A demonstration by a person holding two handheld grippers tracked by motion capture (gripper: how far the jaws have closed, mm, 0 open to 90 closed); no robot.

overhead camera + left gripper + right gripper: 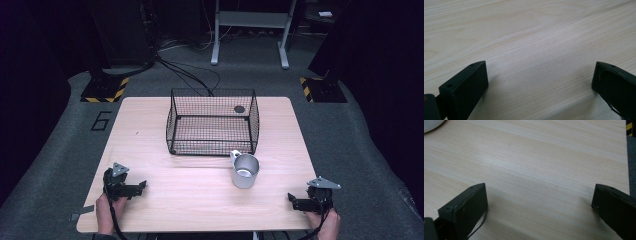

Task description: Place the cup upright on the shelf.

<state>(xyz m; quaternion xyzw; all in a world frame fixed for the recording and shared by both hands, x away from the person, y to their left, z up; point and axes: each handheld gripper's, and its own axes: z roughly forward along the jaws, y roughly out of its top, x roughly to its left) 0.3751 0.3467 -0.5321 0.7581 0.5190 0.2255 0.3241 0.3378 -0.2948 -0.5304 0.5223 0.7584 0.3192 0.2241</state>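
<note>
1. The left gripper (141, 186), black with a grey three-cornered plate on top, rests at about 8 o'clock on the pale wooden table (200, 200), held by a hand (105, 212) at the near edge. Its jaws stand spread wide over bare wood, gripping nothing.
2. The right gripper (291, 198) sits at about 4 o'clock on the table, held by the other hand (327, 225). Its jaws are likewise spread apart and empty, pointing inward.
3. The shiny metal mug (245, 171) with a small handle stands upright near the table's centre, toward 10 o'clock from the right gripper and well apart from both grippers.
4. The black wire mesh basket (212, 127) stands just beyond the mug at 12 o'clock, the mug's handle close to its near right corner.
</note>
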